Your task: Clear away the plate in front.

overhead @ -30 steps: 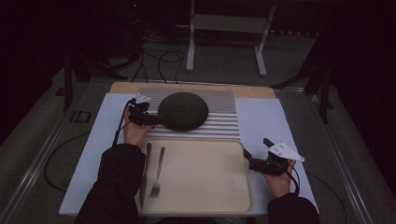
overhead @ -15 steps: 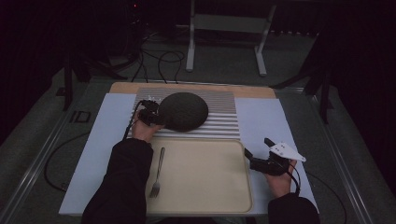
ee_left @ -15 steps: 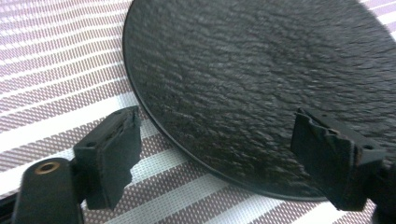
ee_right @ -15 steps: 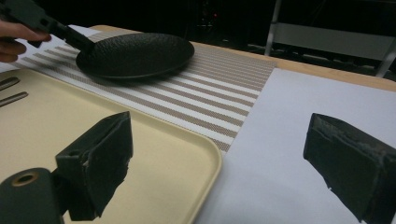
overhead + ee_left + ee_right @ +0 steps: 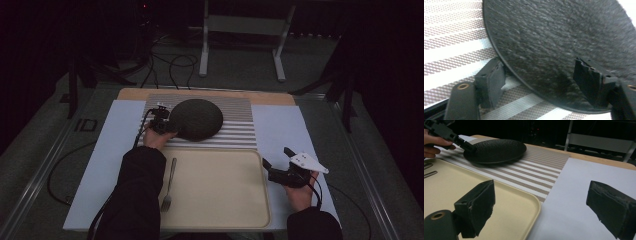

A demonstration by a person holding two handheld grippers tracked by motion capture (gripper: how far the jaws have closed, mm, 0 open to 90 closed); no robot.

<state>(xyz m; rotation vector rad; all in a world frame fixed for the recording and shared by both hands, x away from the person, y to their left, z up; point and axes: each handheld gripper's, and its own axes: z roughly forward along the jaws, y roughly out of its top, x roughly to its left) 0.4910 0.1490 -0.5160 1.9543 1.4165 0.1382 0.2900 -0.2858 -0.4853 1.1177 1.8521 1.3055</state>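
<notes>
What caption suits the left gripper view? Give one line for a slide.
Left gripper closing astride the dark plate's rim on the striped mat.

High view: above table's near side, facing forward and down.
Left gripper view: close on plate [image 5: 564, 50].
Right gripper view: low, farther, same plate [image 5: 496, 150].

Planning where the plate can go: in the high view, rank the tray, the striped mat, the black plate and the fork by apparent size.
1. Tray and striped mat: look alike in area, and the plate covers part of the mat, so unranked.
2. Black plate.
3. Fork, smallest.
</notes>
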